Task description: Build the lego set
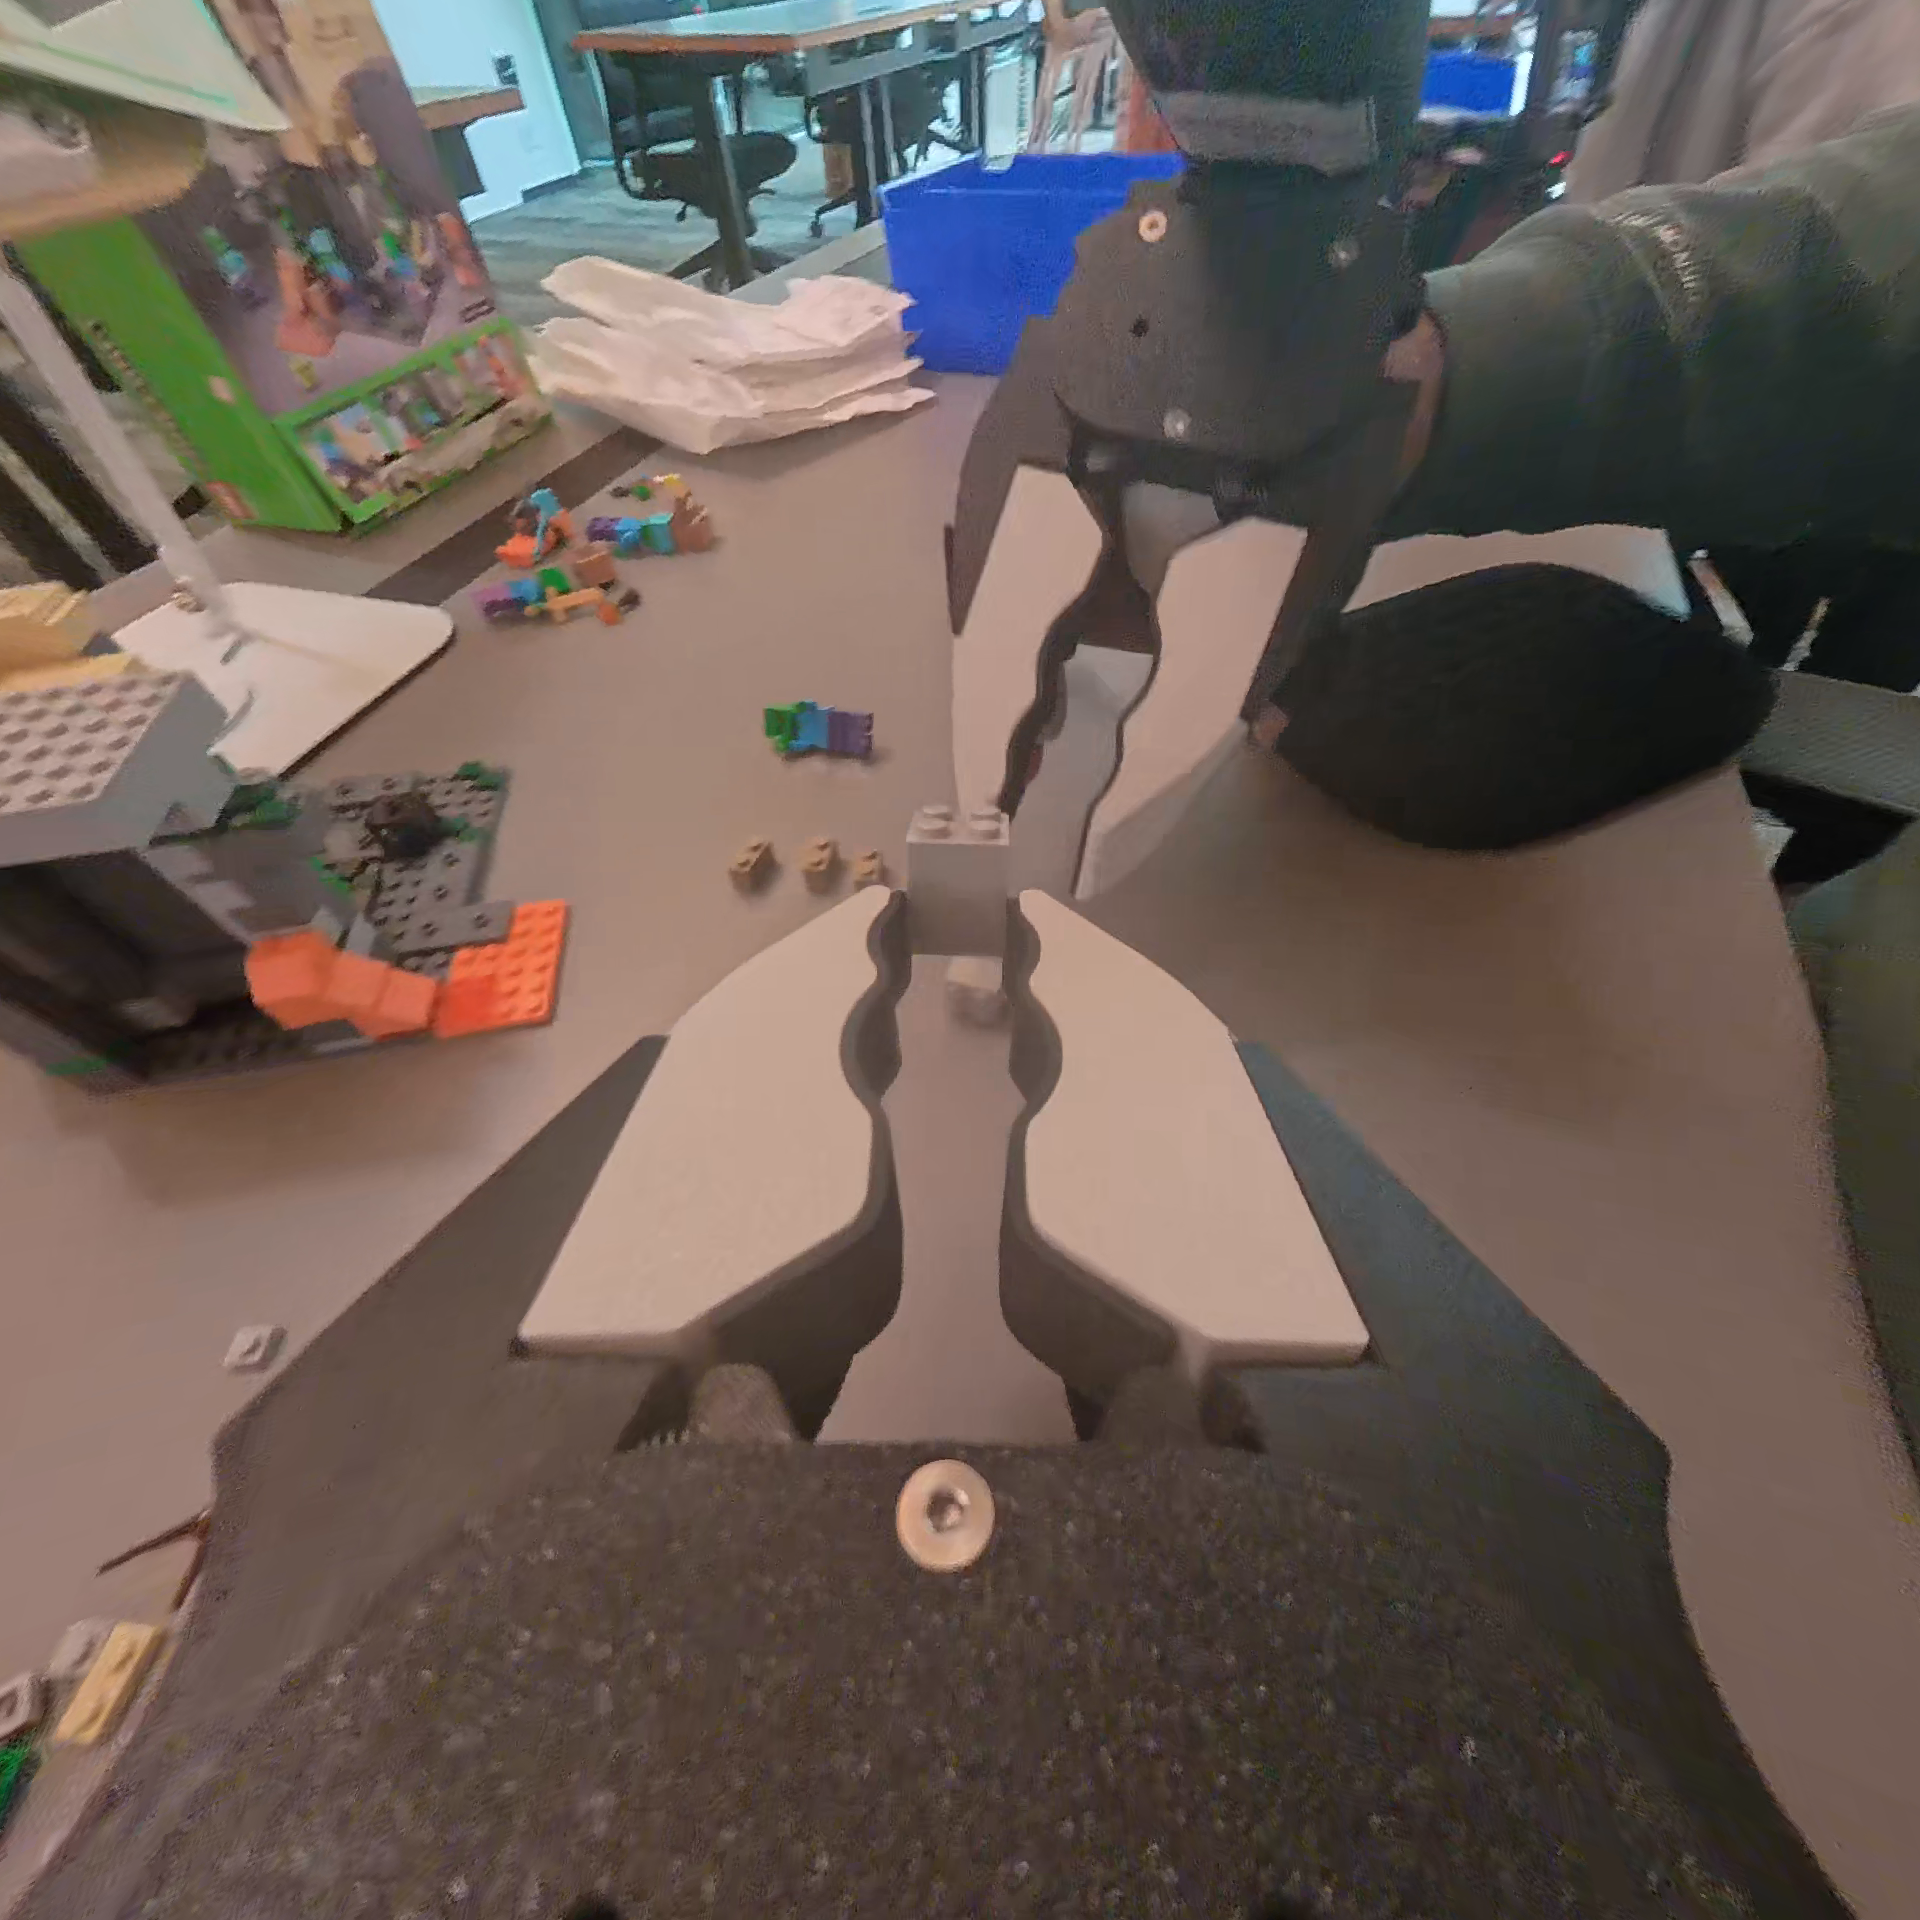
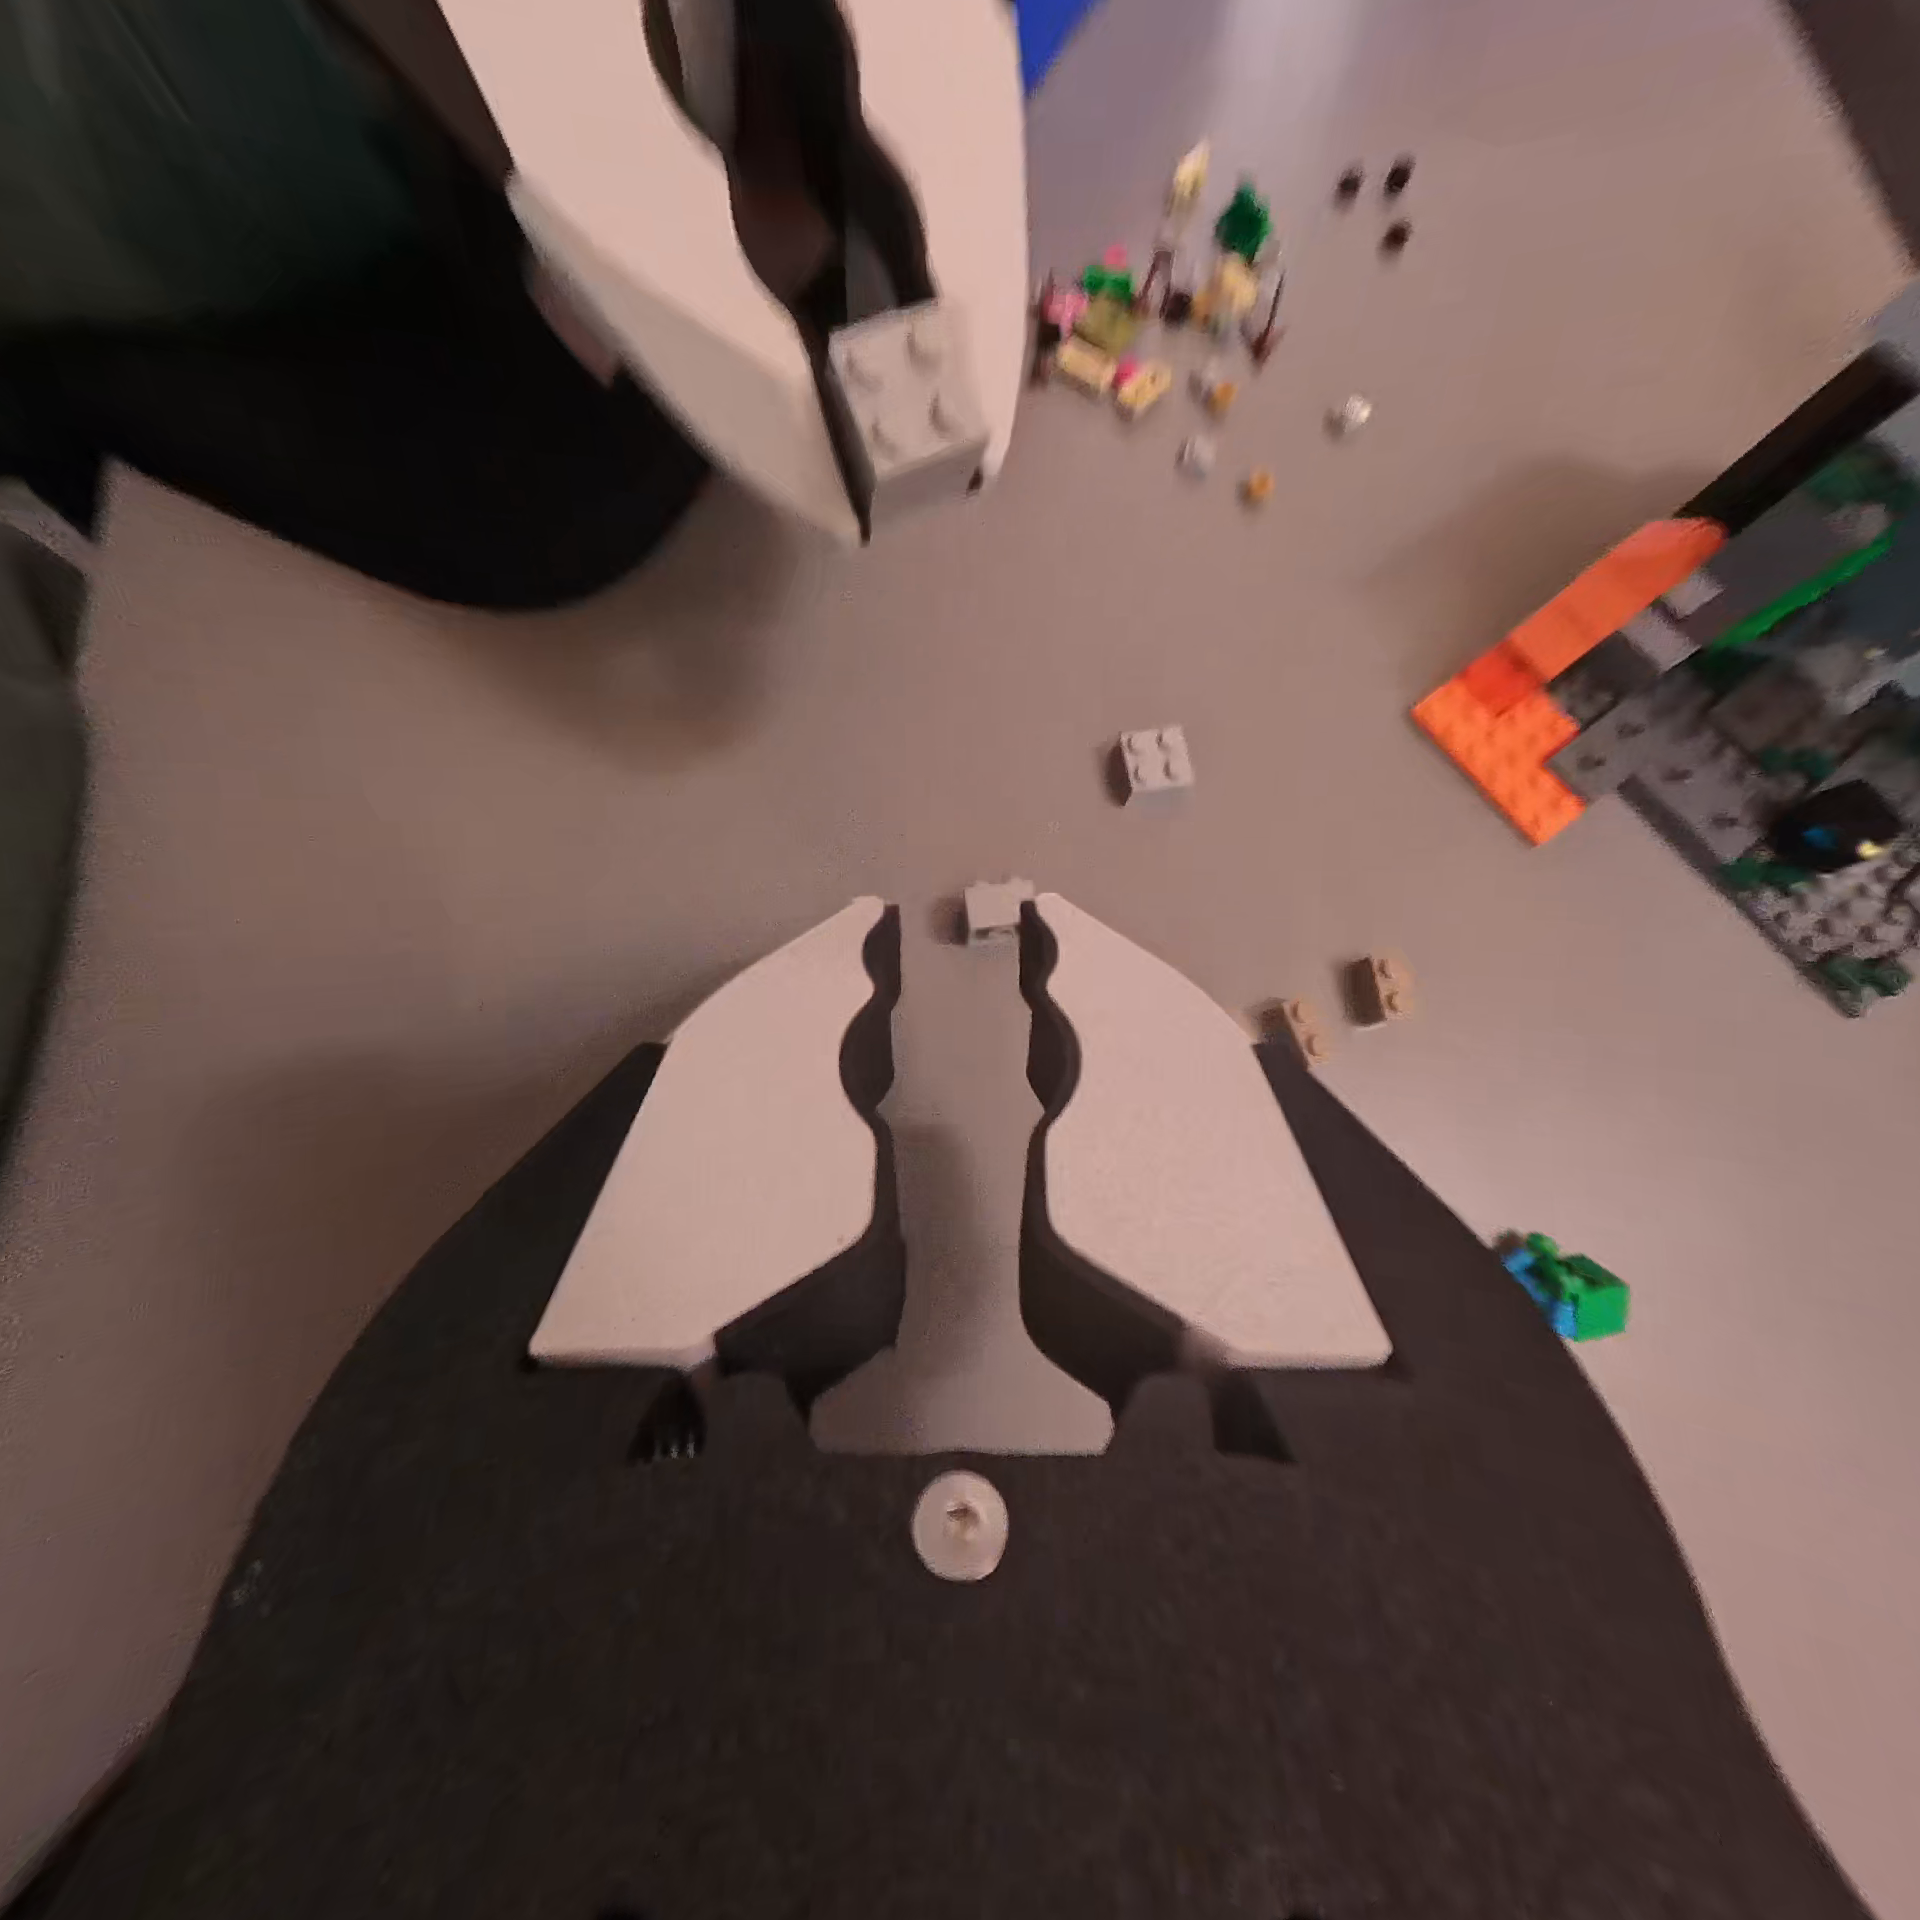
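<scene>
My left gripper (image 1: 958,904) is shut on a tall light-grey 2x2 brick (image 1: 956,883), which stands studs up between the fingertips. The right wrist view shows the same brick (image 2: 904,410) clamped in it above the table. My right gripper (image 2: 961,906) is open. A small grey brick (image 2: 995,914) lies on the table against its right fingertip (image 2: 1049,925), with a gap to the left one. In the left wrist view the right gripper (image 1: 1044,847) points down just behind the held brick. A small grey piece (image 1: 971,1000) lies on the table under the left fingers.
A grey and orange brick build (image 1: 312,935) (image 2: 1662,727) stands on the grey table (image 1: 1455,1143). Tan bricks (image 1: 753,862), a green-blue-purple figure (image 1: 819,730), a loose grey 2x2 brick (image 2: 1155,767) and piles of small parts (image 1: 592,561) lie around. A set box (image 1: 312,312), white bags (image 1: 727,353) and a blue bin (image 1: 977,260) are farther back. Tip to tip, the grippers are about 6 cm apart.
</scene>
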Tool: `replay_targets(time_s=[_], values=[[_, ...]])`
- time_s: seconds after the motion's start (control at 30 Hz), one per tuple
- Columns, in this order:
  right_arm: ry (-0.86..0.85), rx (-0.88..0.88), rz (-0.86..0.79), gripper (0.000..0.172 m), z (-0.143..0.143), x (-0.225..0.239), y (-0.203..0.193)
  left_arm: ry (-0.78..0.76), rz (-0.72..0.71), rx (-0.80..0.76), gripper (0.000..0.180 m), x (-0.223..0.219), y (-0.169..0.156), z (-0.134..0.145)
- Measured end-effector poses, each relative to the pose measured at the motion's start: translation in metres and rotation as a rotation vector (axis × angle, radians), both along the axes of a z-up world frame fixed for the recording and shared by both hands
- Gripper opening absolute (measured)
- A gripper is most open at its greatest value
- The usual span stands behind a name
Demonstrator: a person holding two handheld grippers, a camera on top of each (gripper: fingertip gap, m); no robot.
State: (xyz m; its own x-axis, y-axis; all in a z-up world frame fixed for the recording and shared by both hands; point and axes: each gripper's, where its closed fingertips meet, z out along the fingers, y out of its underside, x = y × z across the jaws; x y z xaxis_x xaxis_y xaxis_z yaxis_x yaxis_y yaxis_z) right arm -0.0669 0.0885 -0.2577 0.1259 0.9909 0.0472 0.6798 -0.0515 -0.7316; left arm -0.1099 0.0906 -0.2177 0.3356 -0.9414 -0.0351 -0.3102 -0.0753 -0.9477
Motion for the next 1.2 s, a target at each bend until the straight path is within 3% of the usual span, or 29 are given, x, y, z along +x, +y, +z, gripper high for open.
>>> replay_targets(time_s=[0.1,0.27,0.33,0.43,0.57,0.97,1.2], values=[[-0.105,-0.001,0.016,0.023,-0.023,-0.008,0.005,0.019,0.008,-0.012,0.017,-0.002,0.003,-0.005],[-0.200,-0.004,0.061,0.024,-0.035,-0.016,0.011,0.057,0.000,-0.029,0.017,0.000,0.003,-0.016],[-0.236,0.008,0.069,0.017,-0.039,-0.016,0.014,0.059,-0.003,-0.037,0.017,0.001,0.002,-0.017],[-0.195,0.023,0.065,0.015,-0.036,-0.017,0.013,0.058,-0.002,-0.039,0.017,0.000,0.003,-0.017],[-0.015,-0.038,0.017,0.016,-0.025,-0.010,0.000,0.055,-0.005,-0.039,0.017,0.000,0.002,-0.016],[-0.209,-0.022,-0.092,0.018,-0.043,0.078,-0.014,0.082,-0.034,-0.046,0.017,0.006,-0.003,-0.021],[-0.222,0.002,-0.087,0.021,-0.026,0.057,-0.015,0.096,-0.051,-0.049,0.017,0.009,-0.006,-0.024]])
